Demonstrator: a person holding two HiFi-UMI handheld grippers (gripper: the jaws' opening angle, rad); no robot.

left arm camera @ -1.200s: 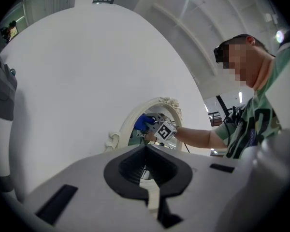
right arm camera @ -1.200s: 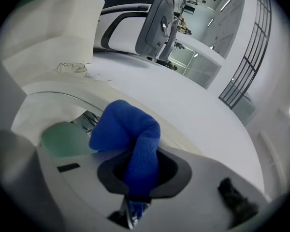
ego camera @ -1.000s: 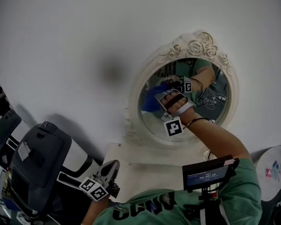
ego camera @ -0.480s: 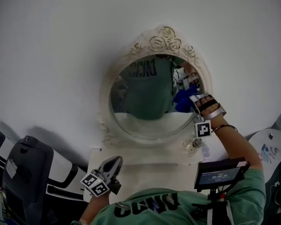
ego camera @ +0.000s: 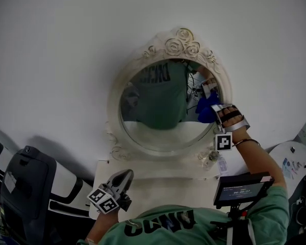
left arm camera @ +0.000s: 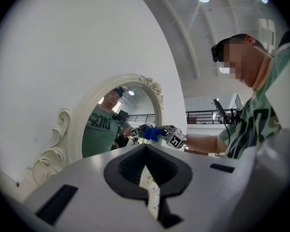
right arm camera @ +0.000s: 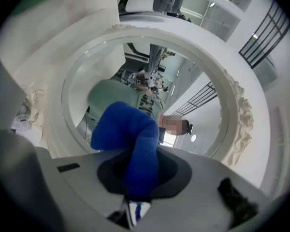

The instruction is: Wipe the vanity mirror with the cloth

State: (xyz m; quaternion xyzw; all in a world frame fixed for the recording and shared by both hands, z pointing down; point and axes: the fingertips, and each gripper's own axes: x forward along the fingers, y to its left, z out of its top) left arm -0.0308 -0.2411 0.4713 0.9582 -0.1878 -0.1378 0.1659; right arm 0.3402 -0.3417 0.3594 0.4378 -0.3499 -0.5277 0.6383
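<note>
An oval vanity mirror in a cream carved frame with roses on top leans against the white wall. My right gripper is shut on a blue cloth and holds it against the glass at the mirror's right edge. In the right gripper view the blue cloth bulges out of the jaws in front of the glass. My left gripper hangs low over the white shelf, shut and holding nothing. The left gripper view shows the mirror and the cloth from the side.
The mirror stands on a white shelf. A small clear item sits at the frame's lower right. A black and white chair is at lower left. A round white table lies at the right.
A second ago the cloth was at the mirror's left side. It has swept across to the right edge, then slid slightly down. The left gripper has stayed put.
</note>
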